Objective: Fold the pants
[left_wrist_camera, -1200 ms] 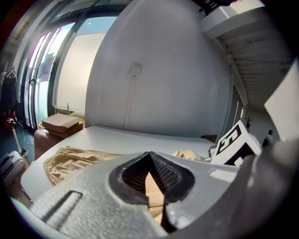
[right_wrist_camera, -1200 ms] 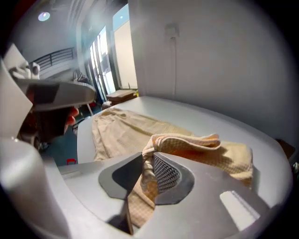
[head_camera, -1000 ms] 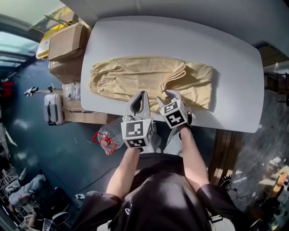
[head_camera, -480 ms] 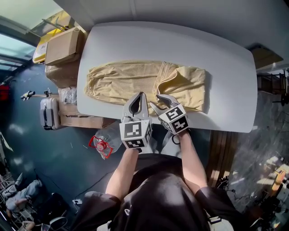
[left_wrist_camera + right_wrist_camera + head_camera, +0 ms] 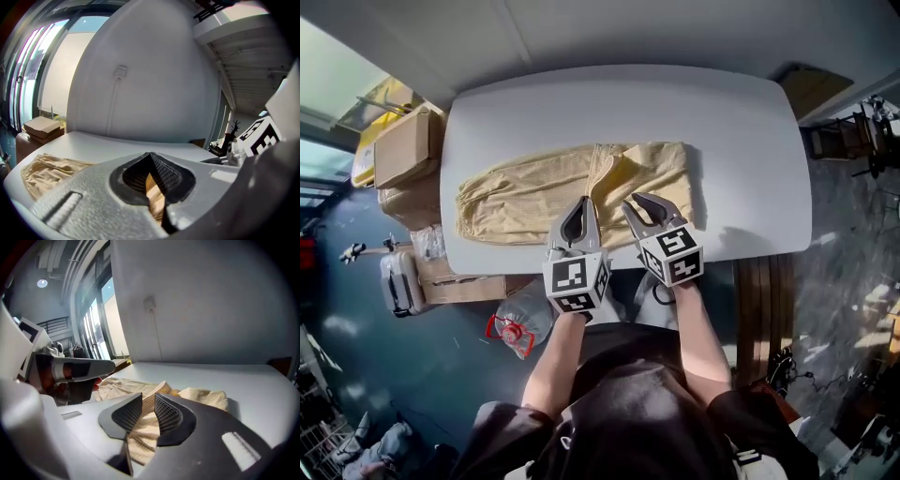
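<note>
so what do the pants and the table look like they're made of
Pants: soft woven cloth, pale tan, matte. A fine grid weave shows and it creases and bunches, so perhaps cotton.
Table: smooth white hard top with a faint sheen. It could be laminate or painted board; I can't tell which.

The pants (image 5: 525,192) are finely woven cloth. The table (image 5: 741,141) is smooth, matt white. Ribbed black pads (image 5: 168,416) line the right claw (image 5: 149,398).

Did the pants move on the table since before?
Yes. The pants have bunched leftward: their right end now lies farther from the table's right edge, and the raised fold has shifted left too.
</note>
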### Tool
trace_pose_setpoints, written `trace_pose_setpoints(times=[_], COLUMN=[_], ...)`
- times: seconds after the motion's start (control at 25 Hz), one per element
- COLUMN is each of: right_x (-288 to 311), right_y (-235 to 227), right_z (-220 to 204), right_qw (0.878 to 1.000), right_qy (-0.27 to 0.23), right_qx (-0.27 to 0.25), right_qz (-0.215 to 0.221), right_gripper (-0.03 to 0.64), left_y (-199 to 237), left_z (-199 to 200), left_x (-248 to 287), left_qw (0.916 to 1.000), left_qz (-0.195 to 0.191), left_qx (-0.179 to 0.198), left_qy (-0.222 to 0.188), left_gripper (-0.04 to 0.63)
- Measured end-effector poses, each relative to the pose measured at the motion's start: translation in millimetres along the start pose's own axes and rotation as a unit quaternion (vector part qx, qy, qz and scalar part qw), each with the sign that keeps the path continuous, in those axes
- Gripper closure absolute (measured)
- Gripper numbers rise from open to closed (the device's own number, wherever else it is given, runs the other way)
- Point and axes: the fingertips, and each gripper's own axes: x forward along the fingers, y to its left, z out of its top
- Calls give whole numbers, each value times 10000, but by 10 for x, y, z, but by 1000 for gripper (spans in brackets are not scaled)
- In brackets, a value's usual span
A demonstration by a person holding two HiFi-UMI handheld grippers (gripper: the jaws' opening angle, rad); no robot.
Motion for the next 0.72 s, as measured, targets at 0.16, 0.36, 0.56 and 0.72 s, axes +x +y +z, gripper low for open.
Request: trace_pose_setpoints(times=[0.16,0.36,0.56,0.72], right_x=[-326,-751,-1039,-1066], right_y=[-359,-915,-1334,-1421], right_z=[176,212,-32,-139], right_qw=[9980,9809,9677,9681], right_qy=[-373,-1041,-916,-752], right_qx=[157,1076,1391,1415], right_qz=[-486,-1240,-1894,-1928], right_gripper=[537,614,614,614], left_y=[-272,-568,-839,-973], left_z=[66,56,-25,-99], left_x=[170,344,499,626], left_qw=[9995,9979,9962,9952], left_qz=[-318,-620,-844,-939], left_qx=[82,187,158,108], left_qy=[-28,38,159,266], left_gripper=[592,592,592,592])
